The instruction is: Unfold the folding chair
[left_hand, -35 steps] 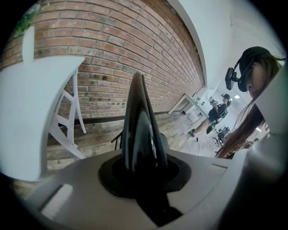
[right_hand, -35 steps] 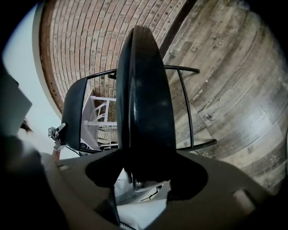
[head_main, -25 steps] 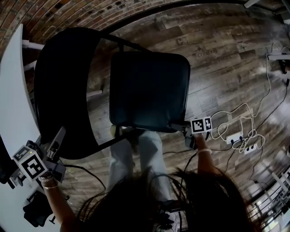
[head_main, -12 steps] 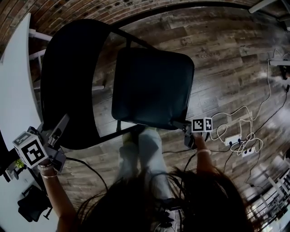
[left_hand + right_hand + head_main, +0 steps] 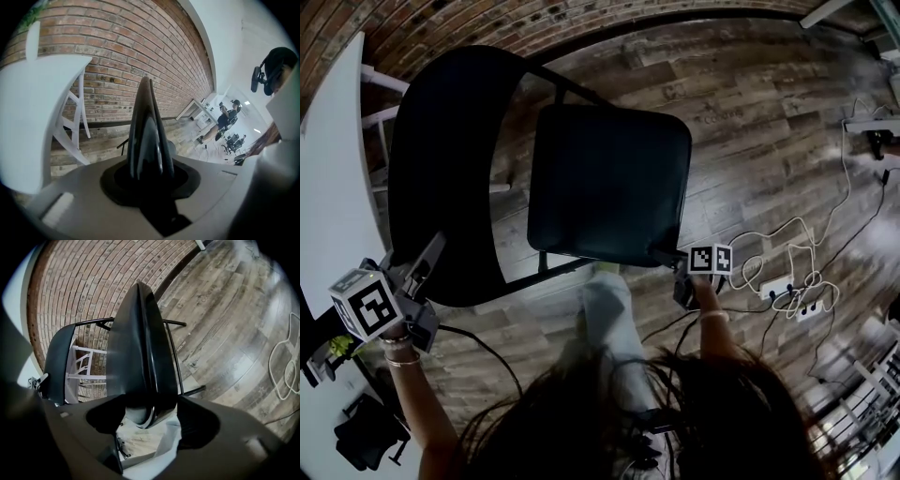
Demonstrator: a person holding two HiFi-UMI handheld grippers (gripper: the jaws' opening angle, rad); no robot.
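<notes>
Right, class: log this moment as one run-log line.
seat: folded down | left gripper: jaws just opening, backrest edge between them | right gripper: just opened wide, seat corner between jaws

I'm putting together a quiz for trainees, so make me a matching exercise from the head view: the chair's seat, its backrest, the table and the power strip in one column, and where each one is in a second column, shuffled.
Things:
1. seat
2. backrest
3. table
4. power strip

Places:
A. white, along the view's left edge
B. low on the wood floor, at the right
C. black, folded down flat, in the middle
D. black, curved, between the table and the seat

Pairs: 1-C, 2-D, 3-A, 4-B
</notes>
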